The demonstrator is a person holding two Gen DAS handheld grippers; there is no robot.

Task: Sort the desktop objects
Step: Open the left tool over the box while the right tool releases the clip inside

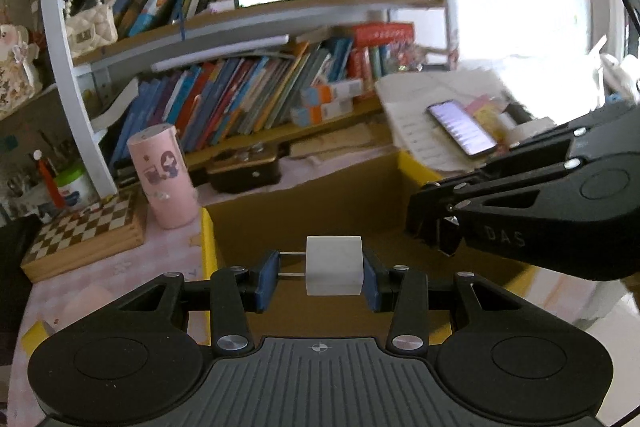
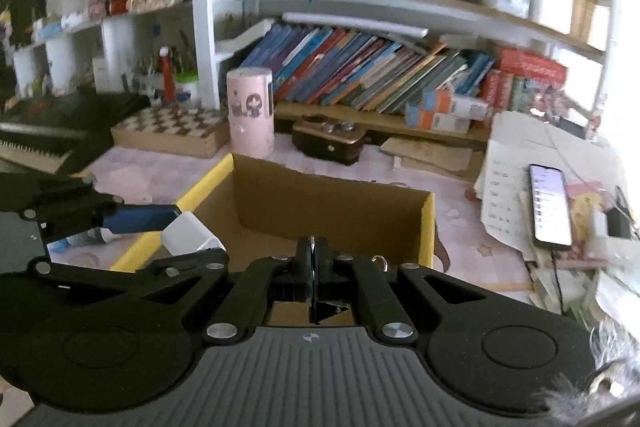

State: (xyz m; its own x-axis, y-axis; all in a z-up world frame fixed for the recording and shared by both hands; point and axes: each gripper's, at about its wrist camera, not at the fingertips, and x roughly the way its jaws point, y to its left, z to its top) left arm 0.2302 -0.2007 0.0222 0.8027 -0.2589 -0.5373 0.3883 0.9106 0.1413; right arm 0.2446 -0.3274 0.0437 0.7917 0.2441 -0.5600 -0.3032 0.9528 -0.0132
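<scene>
My left gripper [image 1: 320,277] clamps a white cube [image 1: 334,265] over the open cardboard box [image 1: 304,215] on the table [image 1: 120,267]; right gripper [image 2: 313,267] is pinched tight on a small dark clip-like item [image 2: 326,309], hard to identify. Risk: both grippers crowd the box, could collide, or the cube bounces off the rim. Box floor mostly hidden, right view blurred
</scene>
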